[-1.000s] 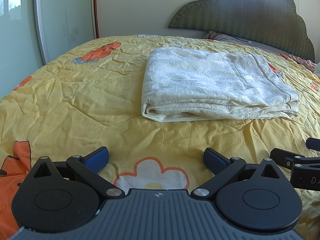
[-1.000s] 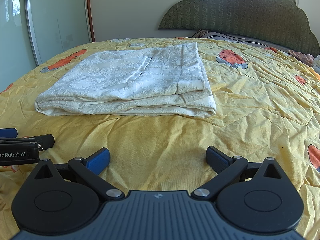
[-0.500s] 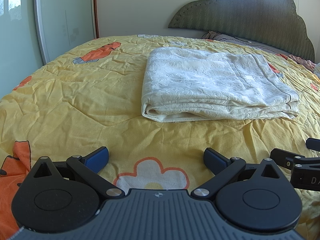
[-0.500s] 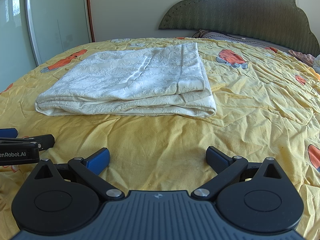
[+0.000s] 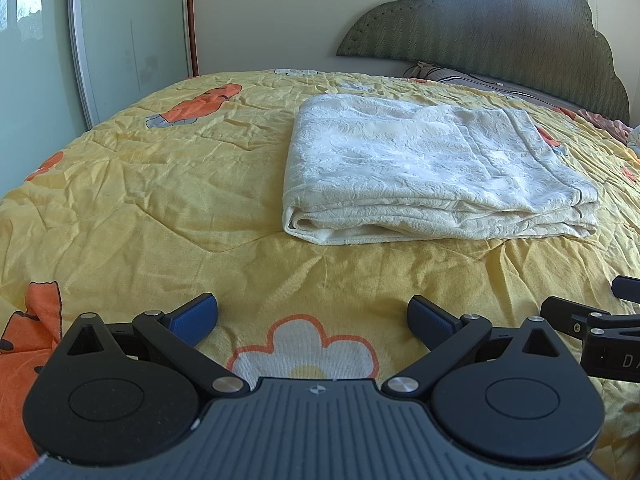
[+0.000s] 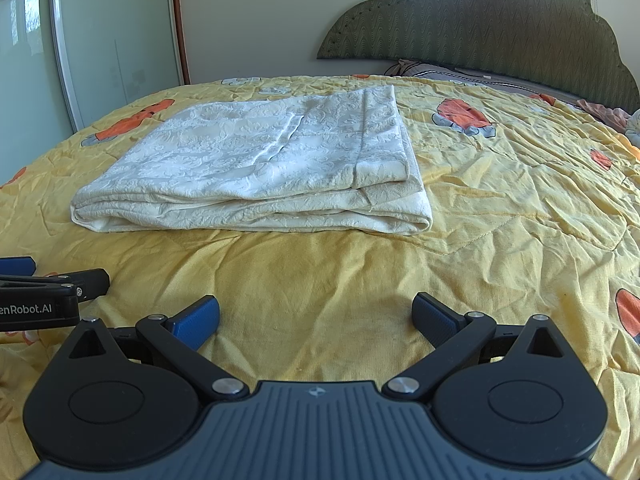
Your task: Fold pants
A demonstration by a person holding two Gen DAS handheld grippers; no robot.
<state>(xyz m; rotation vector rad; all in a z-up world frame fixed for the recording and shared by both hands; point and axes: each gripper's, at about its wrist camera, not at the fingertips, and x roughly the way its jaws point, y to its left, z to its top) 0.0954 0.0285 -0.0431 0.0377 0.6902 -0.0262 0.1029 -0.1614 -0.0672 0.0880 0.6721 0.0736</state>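
Left gripper (image 5: 312, 320) low over bedspread (image 5: 140, 208), fingers spread wide, holding nothing; near side of pants, well apart from them. Pants (image 5: 432, 172) cream, textured, folded into flat layered rectangle mid-bedspread, rolled fold at left end. Right gripper (image 6: 316, 318) likewise gaping, empty, near side of pants. Bedspread yellow, creased, orange and white prints. Beyond pants: green scalloped headboard (image 5: 500, 28), pale sliding door (image 5: 128, 40) at far left.

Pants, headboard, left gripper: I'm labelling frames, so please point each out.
pants (image 6: 256, 168): right wrist view, top layer.
headboard (image 5: 500, 28): left wrist view, padded face.
left gripper (image 5: 312, 312): left wrist view, midway between open fingertips.
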